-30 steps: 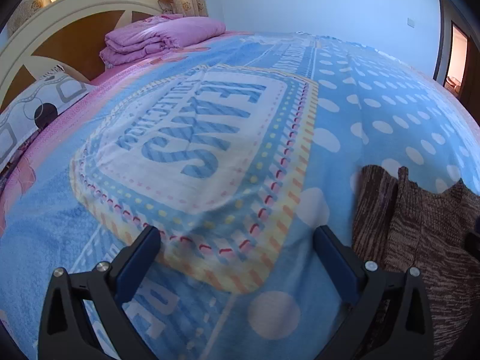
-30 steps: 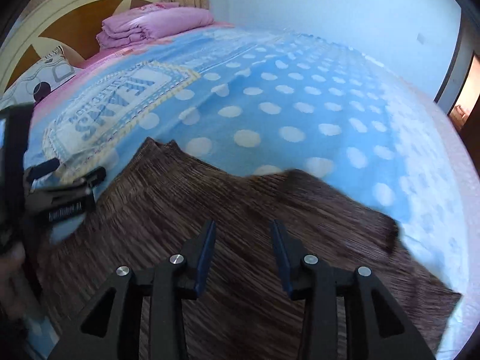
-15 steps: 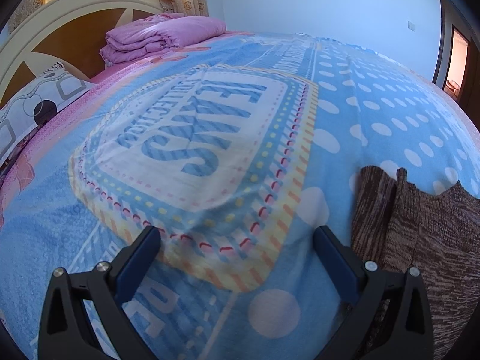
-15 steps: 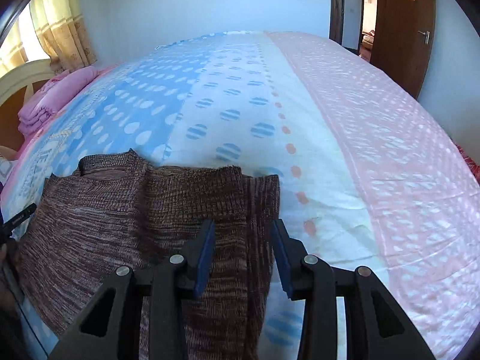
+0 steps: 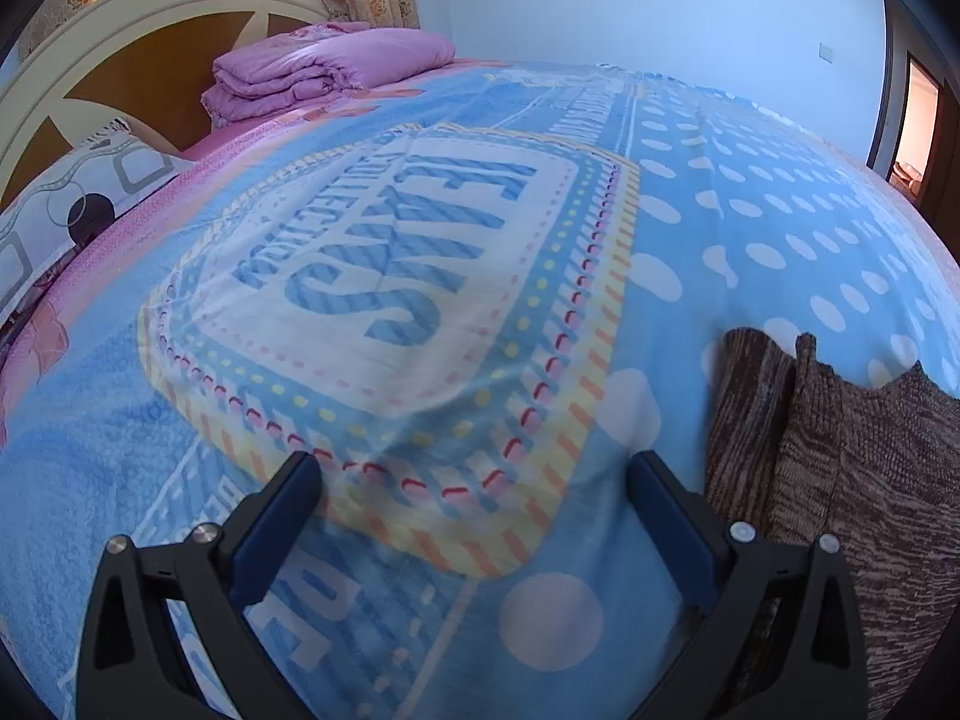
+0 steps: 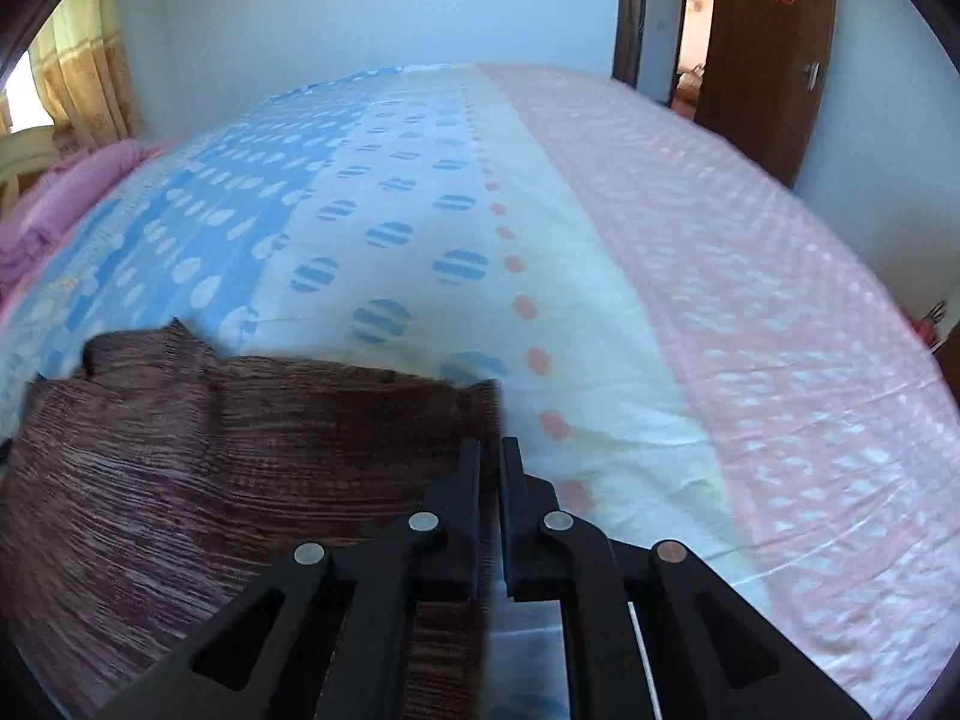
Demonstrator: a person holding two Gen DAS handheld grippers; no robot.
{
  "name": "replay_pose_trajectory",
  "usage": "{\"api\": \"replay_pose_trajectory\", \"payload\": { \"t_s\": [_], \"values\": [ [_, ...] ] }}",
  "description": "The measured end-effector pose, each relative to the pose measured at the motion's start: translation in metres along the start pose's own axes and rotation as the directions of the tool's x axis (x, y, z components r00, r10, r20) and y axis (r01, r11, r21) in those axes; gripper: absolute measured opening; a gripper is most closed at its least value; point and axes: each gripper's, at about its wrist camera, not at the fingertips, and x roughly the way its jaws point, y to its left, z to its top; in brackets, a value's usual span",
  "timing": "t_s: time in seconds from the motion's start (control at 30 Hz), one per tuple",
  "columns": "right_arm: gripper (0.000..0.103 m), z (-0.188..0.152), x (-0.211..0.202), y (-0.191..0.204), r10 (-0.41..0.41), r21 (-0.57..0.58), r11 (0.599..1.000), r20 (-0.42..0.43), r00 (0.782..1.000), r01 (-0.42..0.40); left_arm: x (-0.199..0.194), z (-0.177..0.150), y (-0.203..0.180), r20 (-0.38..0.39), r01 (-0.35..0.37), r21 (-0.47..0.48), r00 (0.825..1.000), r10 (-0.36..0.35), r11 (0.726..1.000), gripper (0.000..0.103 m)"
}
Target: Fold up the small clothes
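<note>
Right tongs [image 6: 491, 468] have just pinched the sweater's [image 6: 180, 450] right edge, ready to fold; left tongs [image 5: 474, 480] wait wide beside the sweater.

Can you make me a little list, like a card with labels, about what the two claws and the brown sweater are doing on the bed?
place: bed with a blue dotted blanket
garment: brown knit sweater, lying flat on the blanket
right claw: shut on the sweater's right edge
left claw: open, holding nothing, above the blanket left of the sweater
also there: folded pink quilt by the headboard
</note>
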Motion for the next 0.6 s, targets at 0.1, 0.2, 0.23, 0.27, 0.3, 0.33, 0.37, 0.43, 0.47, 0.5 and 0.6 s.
{"api": "replay_pose_trajectory", "payload": {
  "t_s": [0.1, 0.2, 0.23, 0.27, 0.3, 0.33, 0.37, 0.43, 0.47, 0.5, 0.6],
  "values": [
    [0.019, -0.004, -0.020, -0.009, 0.081, 0.059, 0.995, 0.015, 0.997, -0.082, -0.002, -0.001, 0.004, 0.002, 0.024, -0.017, 1.000, -0.024, 1.000, 0.103],
    [0.040, -0.019, -0.047, -0.009, 0.187, 0.058, 0.981, 0.017, 0.982, -0.187, -0.009, -0.005, 0.015, 0.007, 0.057, -0.060, 0.998, -0.056, 0.997, 0.103],
    [0.040, -0.027, -0.055, -0.007, 0.205, 0.043, 0.978, 0.010, 0.979, -0.205, -0.012, -0.008, 0.020, 0.008, 0.071, -0.078, 0.997, -0.071, 0.994, 0.103],
    [0.040, -0.036, -0.061, -0.004, 0.207, 0.022, 0.978, 0.001, 0.978, -0.207, -0.016, -0.011, 0.025, 0.011, 0.090, -0.097, 0.996, -0.089, 0.991, 0.103],
    [0.040, -0.046, -0.068, -0.002, 0.202, -0.003, 0.979, -0.008, 0.979, -0.202, -0.022, -0.016, 0.031, 0.020, 0.118, -0.112, 0.993, -0.117, 0.987, 0.103],
    [0.040, -0.058, -0.075, -0.002, 0.199, -0.021, 0.980, -0.016, 0.980, -0.200, -0.027, -0.020, 0.036, 0.021, 0.146, -0.123, 0.989, -0.145, 0.982, 0.103],
    [0.040, -0.067, -0.080, -0.003, 0.202, -0.028, 0.979, -0.026, 0.979, -0.203, -0.033, -0.025, 0.042, 0.020, 0.168, -0.135, 0.986, -0.167, 0.977, 0.103],
    [0.040, -0.087, -0.087, -0.008, 0.208, -0.029, 0.977, -0.062, 0.976, -0.210, -0.047, -0.036, 0.050, 0.031, 0.192, -0.136, 0.981, -0.190, 0.972, 0.103],
    [0.040, -0.096, -0.089, -0.010, 0.206, -0.024, 0.978, -0.084, 0.975, -0.208, -0.053, -0.042, 0.051, 0.029, 0.202, -0.120, 0.979, -0.200, 0.972, 0.103],
    [0.040, -0.106, -0.090, -0.012, 0.209, -0.017, 0.977, -0.101, 0.973, -0.211, -0.058, -0.046, 0.050, 0.024, 0.213, -0.098, 0.977, -0.212, 0.972, 0.103],
    [0.040, -0.126, -0.091, -0.011, 0.226, -0.026, 0.973, -0.126, 0.966, -0.231, -0.073, -0.061, 0.038, 0.008, 0.238, 0.004, 0.971, -0.238, 0.971, 0.103]
  ]
}}
